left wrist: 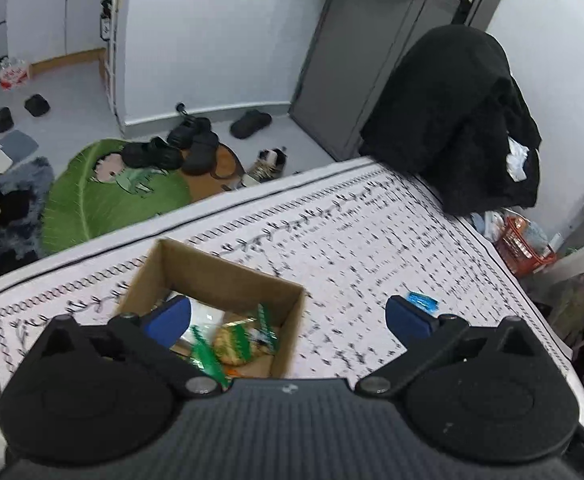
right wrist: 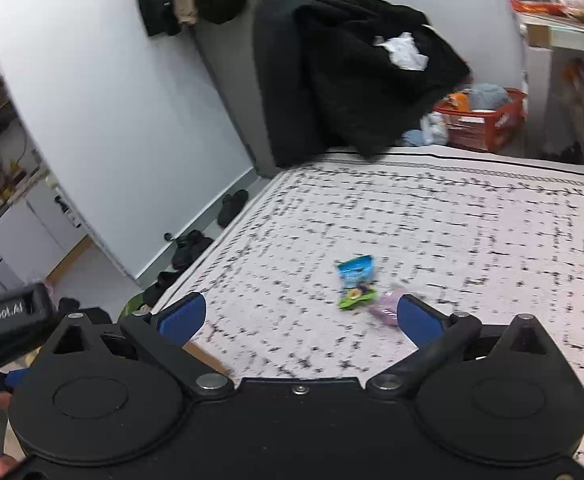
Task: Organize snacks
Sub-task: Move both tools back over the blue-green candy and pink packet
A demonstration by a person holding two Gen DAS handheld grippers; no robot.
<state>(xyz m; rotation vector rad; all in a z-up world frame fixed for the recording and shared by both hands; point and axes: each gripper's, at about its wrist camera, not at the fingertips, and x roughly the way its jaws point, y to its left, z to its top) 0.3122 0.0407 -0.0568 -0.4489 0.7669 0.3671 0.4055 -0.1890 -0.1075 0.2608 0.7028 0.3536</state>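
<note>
An open cardboard box (left wrist: pixel 227 272) stands on the patterned tablecloth (left wrist: pixel 372 232), with green and yellow snack packets (left wrist: pixel 237 340) inside. My left gripper (left wrist: pixel 287 316) hangs over the box's right wall, open, nothing between its blue pads (left wrist: pixel 169 320). A blue packet (left wrist: pixel 424 301) peeks out beside its right pad. In the right wrist view, the blue-and-green packet (right wrist: pixel 355 282) and a pink packet (right wrist: pixel 386 309) lie on the cloth (right wrist: pixel 452 240). My right gripper (right wrist: pixel 300 316) is open just short of them, holding nothing. The left gripper's body (right wrist: pixel 7 316) shows at the left edge.
A black coat (left wrist: pixel 456 116) is draped over a chair at the table's far side. A red basket (right wrist: pixel 484 124) sits on the floor beyond. Shoes (left wrist: pixel 179 148) and a green leaf rug (left wrist: pixel 103 196) lie on the floor past the table's edge.
</note>
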